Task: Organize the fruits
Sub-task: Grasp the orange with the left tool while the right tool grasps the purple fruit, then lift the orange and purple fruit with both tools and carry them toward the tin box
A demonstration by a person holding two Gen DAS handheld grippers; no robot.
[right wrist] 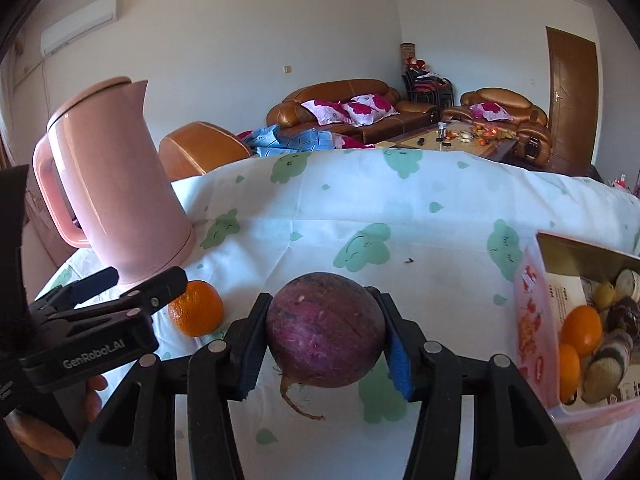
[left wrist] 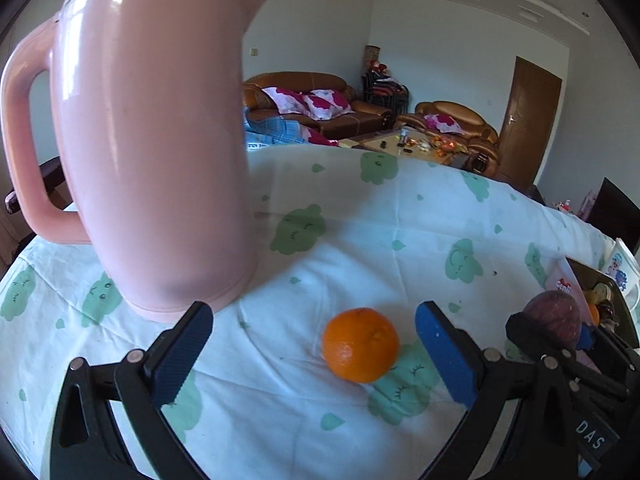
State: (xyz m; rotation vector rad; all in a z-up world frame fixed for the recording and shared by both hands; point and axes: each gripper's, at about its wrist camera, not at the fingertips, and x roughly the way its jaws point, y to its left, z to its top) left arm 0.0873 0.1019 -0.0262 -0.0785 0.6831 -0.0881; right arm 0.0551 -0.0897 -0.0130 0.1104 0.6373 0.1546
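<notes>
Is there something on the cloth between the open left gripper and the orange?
Nothing visible. The orange lies on bare cloth just ahead of the open left gripper, nearer its right finger. The pink kettle stands off to the left, outside that path.

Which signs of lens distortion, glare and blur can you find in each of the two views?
Left wrist view: dark corners and a bulging table edge mark the fisheye; window glare streaks the pink kettle, which looms soft-edged; the orange is sharp. Right wrist view: the same bowed cloth; the purple root in the right gripper is crisp, lit evenly.
</notes>
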